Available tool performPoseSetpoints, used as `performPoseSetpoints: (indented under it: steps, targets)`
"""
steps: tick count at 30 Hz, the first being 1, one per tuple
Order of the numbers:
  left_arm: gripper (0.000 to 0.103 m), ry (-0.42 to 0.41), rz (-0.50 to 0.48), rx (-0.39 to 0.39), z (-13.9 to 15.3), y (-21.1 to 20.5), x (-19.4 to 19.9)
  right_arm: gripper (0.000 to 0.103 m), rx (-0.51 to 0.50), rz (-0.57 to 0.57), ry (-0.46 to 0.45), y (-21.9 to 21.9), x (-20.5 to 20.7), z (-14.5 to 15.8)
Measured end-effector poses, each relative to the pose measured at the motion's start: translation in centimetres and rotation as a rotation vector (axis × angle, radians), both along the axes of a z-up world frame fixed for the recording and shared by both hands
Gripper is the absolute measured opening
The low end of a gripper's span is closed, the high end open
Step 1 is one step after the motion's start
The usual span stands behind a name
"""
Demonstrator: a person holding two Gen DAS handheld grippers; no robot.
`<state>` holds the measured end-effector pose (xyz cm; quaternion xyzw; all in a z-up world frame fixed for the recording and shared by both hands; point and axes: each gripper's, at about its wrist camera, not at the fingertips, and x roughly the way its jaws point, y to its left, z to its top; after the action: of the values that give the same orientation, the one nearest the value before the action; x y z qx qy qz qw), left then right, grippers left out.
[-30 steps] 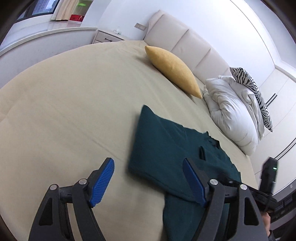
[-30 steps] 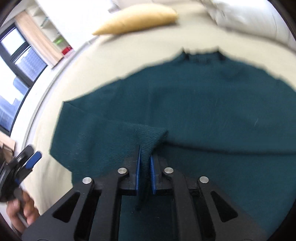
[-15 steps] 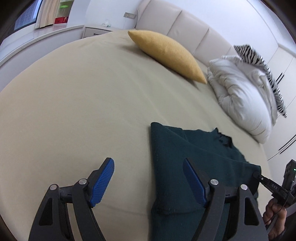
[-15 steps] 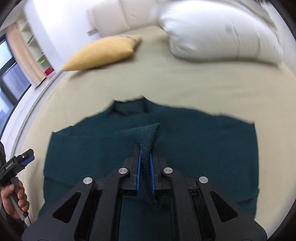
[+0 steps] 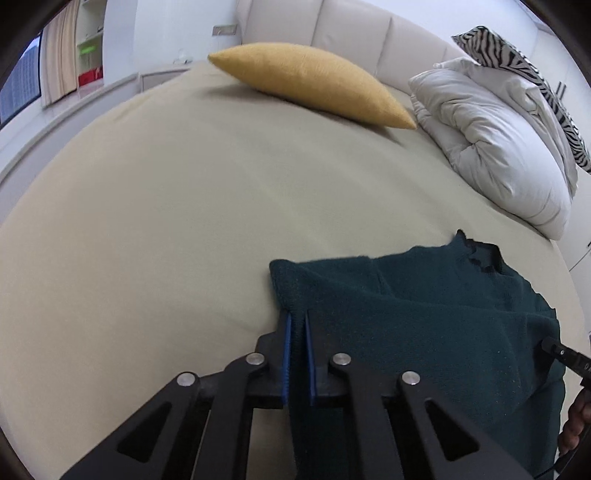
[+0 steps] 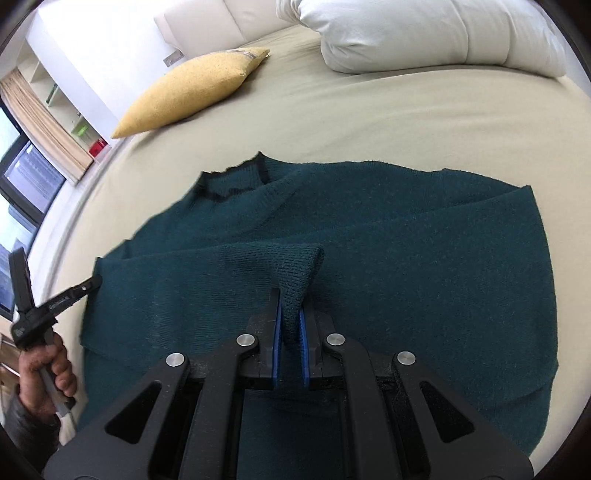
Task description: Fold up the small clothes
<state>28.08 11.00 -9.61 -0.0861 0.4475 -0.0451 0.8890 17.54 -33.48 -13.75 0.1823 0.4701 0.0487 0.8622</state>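
While a dark green knit sweater (image 6: 388, 236) lies spread on the beige bed sheet (image 5: 166, 206), both hand-held tools are closed on its fabric. At the 6 o'clock edge of the left wrist view, the left gripper (image 5: 297, 354) is seen with its blue pads (image 5: 287, 354) drawn nearly together, a fold of the sweater's left edge pinched between them. In the same view the garment fills the 4 o'clock region, its black-trimmed collar (image 5: 480, 254) pointed toward 2 o'clock.

At 6 o'clock in the right wrist view, the right gripper (image 6: 290, 343) is clamped on a ribbed cuff (image 6: 291, 266), which is bunched and raised above the body of the sweater. A sleeve is laid across the chest from 9 o'clock toward that cuff. The left gripper's black frame and the bare hand (image 6: 44, 373) holding it are seen at 8 o'clock, its tip touching the sweater's left edge.

Beyond the garment, a mustard yellow cushion (image 5: 314, 83) is placed at 12 o'clock in the left view, against the cream padded headboard (image 5: 354, 33). A white duvet (image 5: 491, 147) is bundled at 2 o'clock, with a zebra-striped pillow (image 5: 517, 62) resting behind it. A curtained window (image 6: 33, 162) is visible at 9 o'clock in the right view.
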Motion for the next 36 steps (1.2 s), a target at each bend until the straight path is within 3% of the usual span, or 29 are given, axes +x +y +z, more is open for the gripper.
performPoseSetpoints:
  steps: [4, 7, 8, 10, 12, 13, 15, 17, 19, 20, 21, 22, 24, 26, 32, 34, 36]
  targets:
    - [0.008, 0.004, -0.016, 0.043, -0.7, 0.3, 1.0, 0.007, 0.066, -0.003, 0.008, 0.3, -0.2, 1.0]
    - [0.009, -0.006, -0.028, 0.086, -2.0, -0.3, 1.3, 0.007, 0.033, -0.043, 0.094, 0.1, 1.2, -1.9]
    - [0.009, -0.013, -0.030, 0.070, -1.7, -0.2, 1.1, 0.007, 0.083, -0.066, 0.104, -0.6, 1.3, -3.1]
    - [0.020, -0.007, -0.014, 0.015, -1.0, 1.0, 0.7, 0.007, 0.138, -0.083, 0.083, -1.1, 0.9, -2.8]
    - [0.043, -0.010, 0.036, -0.049, -0.2, 2.8, -0.2, 0.014, 0.107, -0.076, 0.081, -0.8, 0.6, -2.2]
    - [0.050, -0.016, 0.049, -0.082, 0.2, 3.6, -0.9, 0.017, 0.088, -0.074, 0.087, -0.7, 0.5, -2.0]
    - [0.056, -0.013, 0.044, -0.094, 0.5, 4.0, -2.3, 0.040, 0.090, -0.068, 0.074, -0.5, -0.1, -1.4]
    - [0.056, 0.032, 0.014, -0.077, 0.0, 3.4, -3.2, 0.051, 0.110, -0.065, 0.053, -0.1, -0.7, -0.9]
    - [0.056, 0.061, -0.024, -0.028, -0.8, 2.1, -3.8, 0.051, 0.082, -0.025, 0.051, 1.2, -0.9, -0.8]
    - [0.049, 0.052, -0.034, 0.014, -0.9, 1.2, -4.0, 0.051, 0.041, -0.007, 0.057, 2.0, -0.9, -0.9]
    - [0.032, 0.052, -0.046, 0.039, -1.1, 0.6, -4.3, 0.049, -0.029, 0.009, 0.064, 2.9, -1.0, -1.1]
    - [0.022, 0.061, -0.054, 0.034, -1.2, 0.4, -4.3, 0.046, -0.066, 0.017, 0.064, 3.2, -1.0, -1.2]
    - [0.010, 0.061, -0.069, 0.055, -1.2, 0.0, -4.3, 0.017, -0.116, 0.011, 0.072, 3.4, -1.1, -0.9]
    - [0.008, 0.055, -0.089, 0.082, -1.2, -0.2, -4.7, 0.007, -0.089, -0.021, 0.082, 2.3, -1.1, -0.7]
    - [0.008, 0.043, -0.106, 0.115, -1.5, 0.0, -5.3, 0.006, -0.084, -0.015, 0.038, 1.9, -2.5, 0.7]
    - [0.008, 0.039, -0.107, 0.132, -2.1, -0.3, -5.2, 0.006, -0.089, -0.024, 0.076, 1.4, -1.9, -1.2]
    - [0.008, 0.028, -0.110, 0.148, -2.1, -0.4, -5.4, 0.005, -0.019, -0.045, 0.074, 0.3, -1.1, -2.6]
